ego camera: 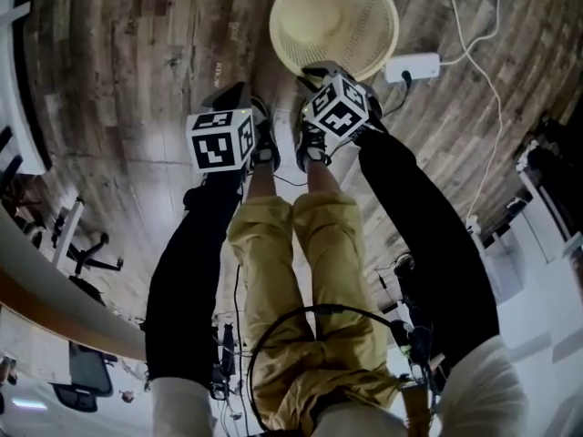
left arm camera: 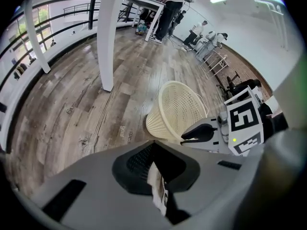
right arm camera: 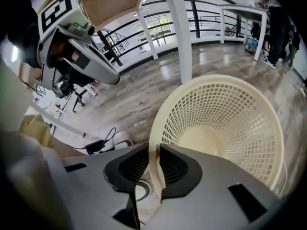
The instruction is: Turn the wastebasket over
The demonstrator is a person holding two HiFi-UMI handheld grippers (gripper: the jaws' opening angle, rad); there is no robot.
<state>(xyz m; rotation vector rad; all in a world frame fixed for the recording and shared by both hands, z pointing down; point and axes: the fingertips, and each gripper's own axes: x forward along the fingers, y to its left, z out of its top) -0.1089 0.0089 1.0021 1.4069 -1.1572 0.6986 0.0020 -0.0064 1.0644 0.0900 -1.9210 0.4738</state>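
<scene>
The cream mesh wastebasket point(ego camera: 334, 21) stands on the wood floor just beyond my feet, its mouth facing up. From the left gripper view the wastebasket point(left arm camera: 175, 111) leans a little, base low and left. My right gripper point(ego camera: 319, 69) is at its near rim. In the right gripper view the rim of the wastebasket point(right arm camera: 225, 123) fills the narrow gap of the right gripper point(right arm camera: 154, 164), pads against both sides. My left gripper point(ego camera: 232, 94) hangs to the left of the basket, apart from it. The left gripper point(left arm camera: 156, 169) has its jaws together, holding nothing.
A white power strip point(ego camera: 412, 66) with cables lies right of the basket. A white column point(left arm camera: 109, 37) stands further off on the floor. People and tables point(left arm camera: 168, 8) are at the far end. My shoes point(ego camera: 310, 144) are just short of the basket.
</scene>
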